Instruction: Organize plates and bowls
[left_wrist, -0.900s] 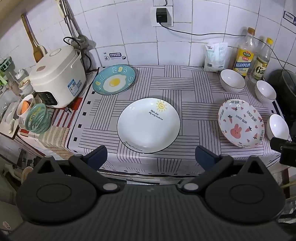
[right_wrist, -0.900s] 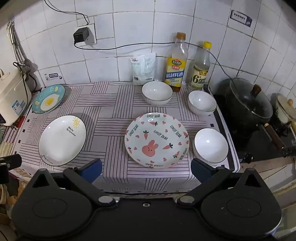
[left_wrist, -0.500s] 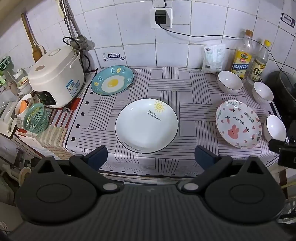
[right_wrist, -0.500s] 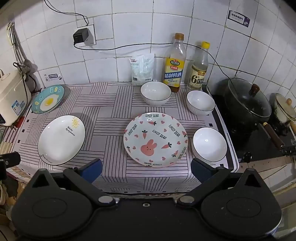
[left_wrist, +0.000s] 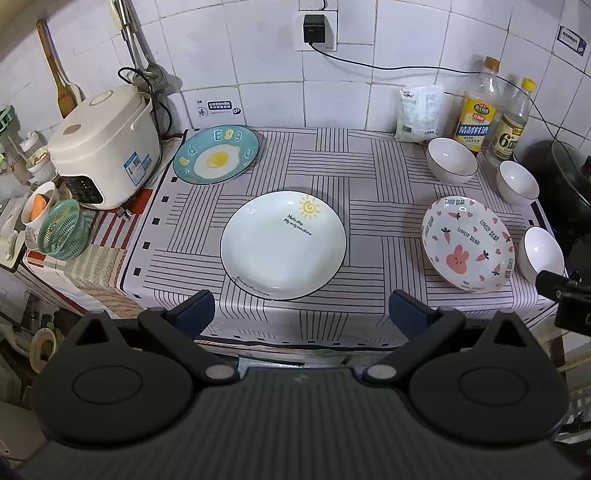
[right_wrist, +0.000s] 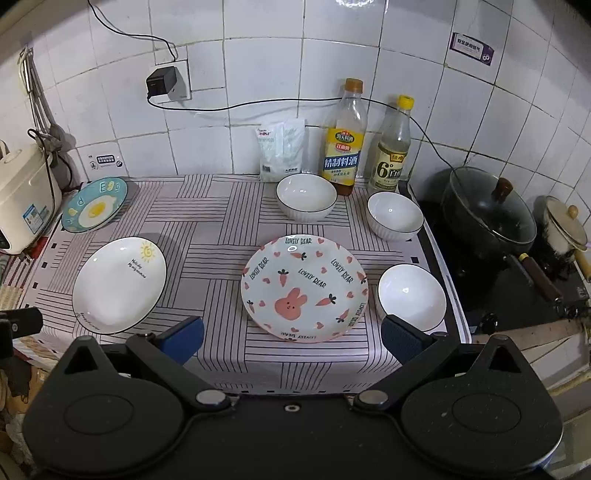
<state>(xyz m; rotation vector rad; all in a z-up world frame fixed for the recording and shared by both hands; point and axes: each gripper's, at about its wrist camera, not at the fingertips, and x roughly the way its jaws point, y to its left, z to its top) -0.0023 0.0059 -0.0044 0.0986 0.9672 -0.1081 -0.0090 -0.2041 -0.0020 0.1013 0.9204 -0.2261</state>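
Note:
On the striped cloth (left_wrist: 376, 206) lie three plates: a white sun plate (left_wrist: 283, 243) (right_wrist: 119, 284), a blue egg plate (left_wrist: 216, 154) (right_wrist: 95, 209) at the back left, and a pink rabbit plate (left_wrist: 468, 243) (right_wrist: 304, 287). Three white bowls stand to the right: back (left_wrist: 451, 160) (right_wrist: 306, 196), middle (left_wrist: 517, 182) (right_wrist: 394, 215), front (left_wrist: 543, 254) (right_wrist: 411, 296). My left gripper (left_wrist: 301, 309) hangs open over the front edge before the sun plate. My right gripper (right_wrist: 291, 334) hangs open before the rabbit plate. Neither holds anything.
A rice cooker (left_wrist: 104, 147) and a green basket (left_wrist: 63, 233) stand at the left. Two bottles (right_wrist: 344, 138) (right_wrist: 391, 146) and a white bag (right_wrist: 281, 147) line the tiled wall. A dark lidded pot (right_wrist: 487, 214) sits on the stove at the right.
Both grippers have drawn back a little from the counter, so the plates and bowls look slightly smaller. Nothing on the cloth has moved and both pairs of jaws stay wide.

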